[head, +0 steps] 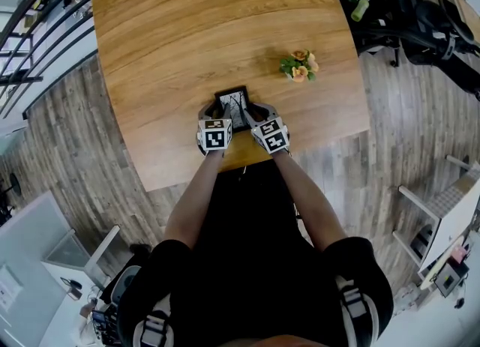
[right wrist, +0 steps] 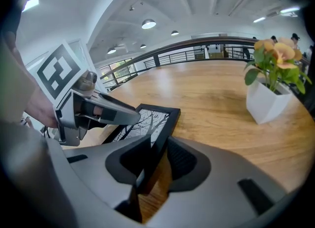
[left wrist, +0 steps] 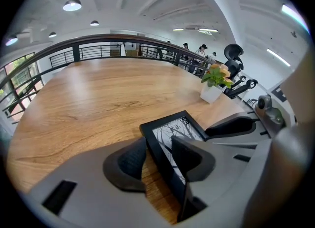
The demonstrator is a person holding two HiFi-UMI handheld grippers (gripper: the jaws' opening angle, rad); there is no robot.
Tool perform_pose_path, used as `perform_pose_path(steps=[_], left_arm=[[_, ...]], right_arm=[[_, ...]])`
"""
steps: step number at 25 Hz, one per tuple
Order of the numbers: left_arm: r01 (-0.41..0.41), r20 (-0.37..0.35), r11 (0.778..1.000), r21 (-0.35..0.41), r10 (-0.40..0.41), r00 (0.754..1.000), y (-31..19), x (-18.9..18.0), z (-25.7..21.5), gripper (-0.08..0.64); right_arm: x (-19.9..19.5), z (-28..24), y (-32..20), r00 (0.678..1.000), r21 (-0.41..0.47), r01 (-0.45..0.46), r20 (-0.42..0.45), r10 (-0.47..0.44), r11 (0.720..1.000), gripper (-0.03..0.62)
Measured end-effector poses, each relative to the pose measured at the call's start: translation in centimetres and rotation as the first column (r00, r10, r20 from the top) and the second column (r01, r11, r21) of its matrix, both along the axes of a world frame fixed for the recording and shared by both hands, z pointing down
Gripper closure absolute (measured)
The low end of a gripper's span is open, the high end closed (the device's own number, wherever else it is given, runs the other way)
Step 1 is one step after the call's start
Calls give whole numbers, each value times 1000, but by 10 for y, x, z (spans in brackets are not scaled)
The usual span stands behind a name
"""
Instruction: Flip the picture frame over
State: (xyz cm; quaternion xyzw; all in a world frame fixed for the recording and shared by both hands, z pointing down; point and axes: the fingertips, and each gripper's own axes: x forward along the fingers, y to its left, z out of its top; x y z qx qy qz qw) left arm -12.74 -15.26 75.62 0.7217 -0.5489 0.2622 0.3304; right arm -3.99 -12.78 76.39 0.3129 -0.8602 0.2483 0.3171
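Note:
A black picture frame (head: 234, 106) with a bare-tree print lies picture side up near the table's front edge. My left gripper (head: 223, 117) straddles its left rail (left wrist: 157, 155): one pad rests on the glass, and the other pad's tip meets the outer edge. My right gripper (head: 253, 115) holds the right rail (right wrist: 158, 138) the same way, one pad over the print and one against the outside. In both gripper views the frame's near end looks slightly raised, and its back is hidden.
A small white pot of orange flowers (head: 300, 66) stands on the wooden table (head: 172, 46) to the right of the frame. The table's front edge (head: 247, 162) runs just below the grippers. Chairs and a railing surround the table.

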Motion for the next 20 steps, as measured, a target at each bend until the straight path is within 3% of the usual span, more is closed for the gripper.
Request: perform_pose_path(steps=[12,20], left_arm=[[-36,12,996,85,35,999,-2,-10,-18,388],[-47,32,989,143,43,999,12,-7,-37,442]], right_arm=[[7,0,-6,999,-10,-35,39,36,999,465],[14,-19,-3,998,59,-18,55,15,998,525]])
